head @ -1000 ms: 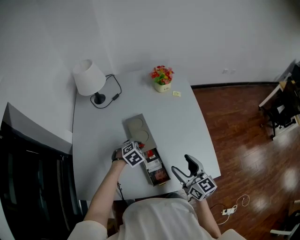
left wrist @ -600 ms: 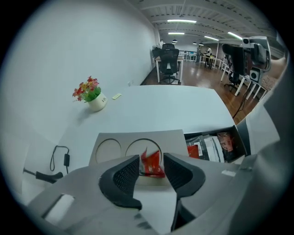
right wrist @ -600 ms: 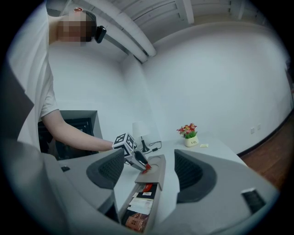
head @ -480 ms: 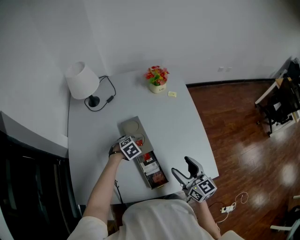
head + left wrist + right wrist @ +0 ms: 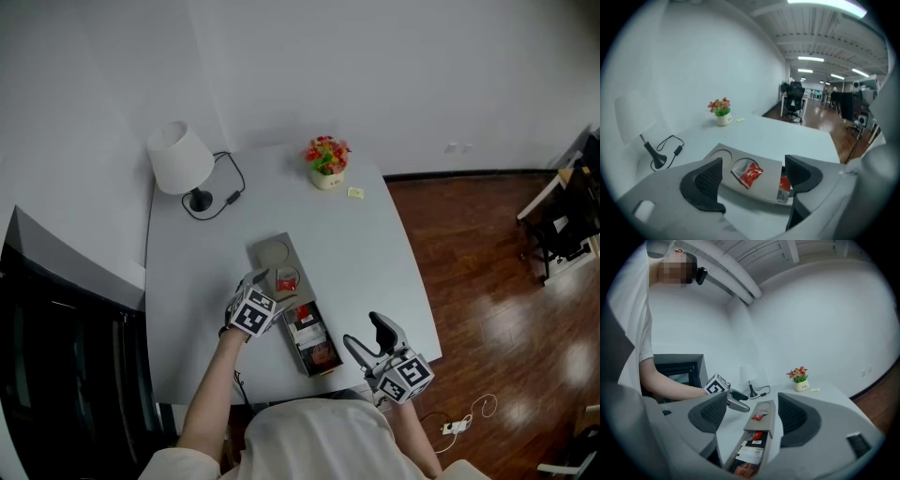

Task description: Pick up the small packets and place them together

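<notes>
A white surface (image 5: 375, 253) carries a long grey tray (image 5: 267, 246). The left tool (image 5: 262, 281) hovers over the tray's round recess next to its open compartment. Its jaws have just been opening and stand wide, gripping nothing. A small red packet (image 5: 748, 172) lies loose in that recess beneath them. More packets (image 5: 314, 339) fill the compartment. The right tool (image 5: 367, 334) hangs at the surface's front edge, jaws apart and empty.
</notes>
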